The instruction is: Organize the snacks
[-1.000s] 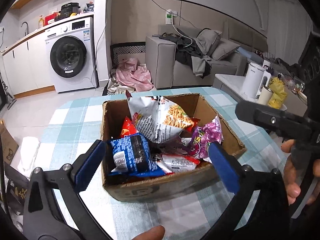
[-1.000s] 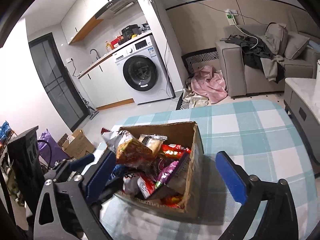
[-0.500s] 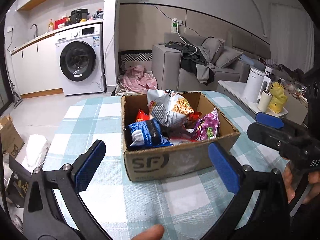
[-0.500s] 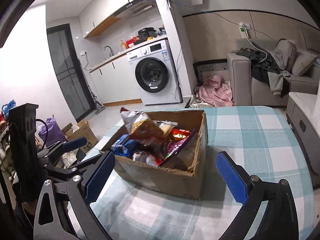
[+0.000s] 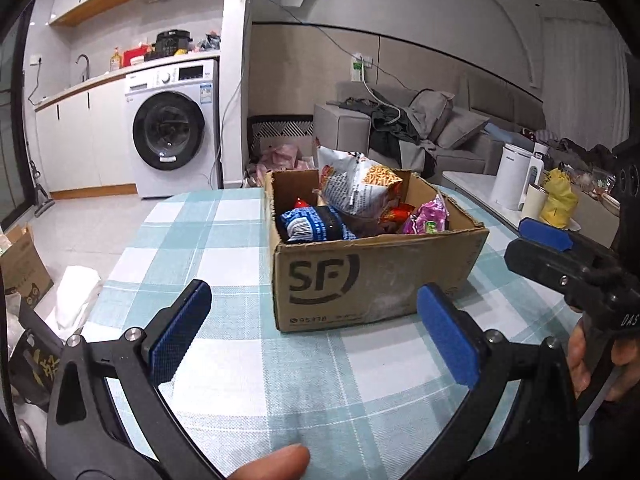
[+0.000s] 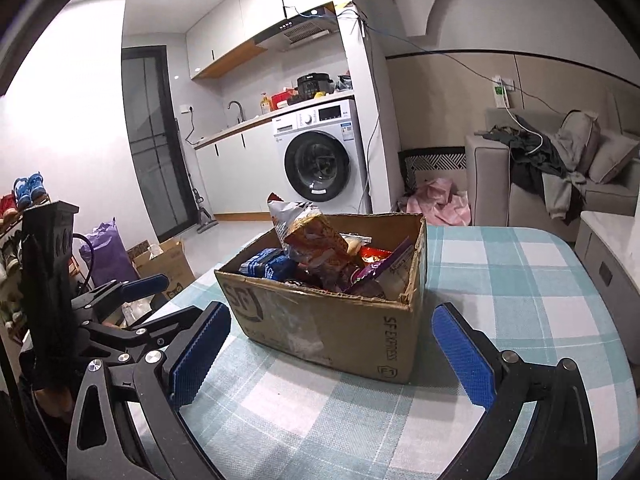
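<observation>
Snacks point(image 5: 352, 204) sit heaped in the box point(image 5: 376, 276), which stands on the checked table point(image 5: 224, 248) straight ahead of both grippers and apart from them. Left gripper point(image 5: 316, 328) is spread wide with nothing between its pads, its gap centred on the box's long printed side. Right gripper point(image 6: 332, 348) is likewise spread and empty, facing the box's near right corner, where the long side meets the short end. Neither is plainly nearer; each frames the box across its gap.

The box's long axis runs left to right across the left wrist view. A tall white bag point(image 5: 356, 188) stands almost upright above the rim, its long axis near vertical and leaning toward the far wall. A blue pack point(image 5: 316, 226) lies at the near left corner, on the left gripper's side; a purple pack point(image 5: 428, 220) leans against the right wall, on the right gripper's side.

With every snack in the box and none on the table, this fits either a box waiting to be sorted or one just filled.
</observation>
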{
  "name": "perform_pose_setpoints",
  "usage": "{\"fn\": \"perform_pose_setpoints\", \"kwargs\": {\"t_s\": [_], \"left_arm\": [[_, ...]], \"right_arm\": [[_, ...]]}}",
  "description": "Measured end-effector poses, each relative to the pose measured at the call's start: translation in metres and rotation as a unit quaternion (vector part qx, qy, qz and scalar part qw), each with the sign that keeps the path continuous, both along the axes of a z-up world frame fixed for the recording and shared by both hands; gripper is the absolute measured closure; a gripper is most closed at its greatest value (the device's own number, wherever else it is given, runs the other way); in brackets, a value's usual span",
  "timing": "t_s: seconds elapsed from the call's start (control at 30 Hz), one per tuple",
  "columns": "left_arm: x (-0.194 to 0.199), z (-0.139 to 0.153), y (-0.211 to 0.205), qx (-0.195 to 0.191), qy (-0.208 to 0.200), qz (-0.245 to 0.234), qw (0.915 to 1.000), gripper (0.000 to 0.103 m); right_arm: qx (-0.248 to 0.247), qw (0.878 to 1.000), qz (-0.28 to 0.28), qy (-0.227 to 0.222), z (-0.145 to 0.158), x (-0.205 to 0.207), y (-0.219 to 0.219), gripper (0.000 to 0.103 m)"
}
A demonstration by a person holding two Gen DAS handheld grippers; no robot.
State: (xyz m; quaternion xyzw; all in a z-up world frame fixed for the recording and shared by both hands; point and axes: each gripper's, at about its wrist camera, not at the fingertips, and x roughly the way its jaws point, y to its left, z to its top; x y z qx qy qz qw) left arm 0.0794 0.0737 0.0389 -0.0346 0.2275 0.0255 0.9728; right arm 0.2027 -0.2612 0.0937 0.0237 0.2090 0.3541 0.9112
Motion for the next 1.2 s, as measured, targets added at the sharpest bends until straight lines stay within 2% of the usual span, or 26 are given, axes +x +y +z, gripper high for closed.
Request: {"fn": "perform_pose_setpoints", "kwargs": {"t_s": [0.23,0.37,0.57,1.2], "left_arm": [[0.007,-0.005,0.005,-0.009,-0.020,0.013,0.9997,0.000],[0.013,-0.009,0.004,0.001,-0.021,0.018,0.9996,0.000],[0.017,-0.013,0.005,-0.004,-0.015,0.018,0.9997,0.000],[0.018,-0.019,0.006,-0.008,-0.018,0.019,0.9996,0.000]], "right_arm": [[-0.006,1.000,-0.006,-0.023,-0.010,-0.004,0.006,0.000],[-0.011,0.999,-0.011,-0.039,-0.015,-0.006,0.009,0.000],[-0.011,0.999,-0.014,-0.049,-0.020,-0.007,0.008,0.000],[0.004,0.998,-0.025,-0.054,-0.022,-0.009,-0.003,0.000]]}}
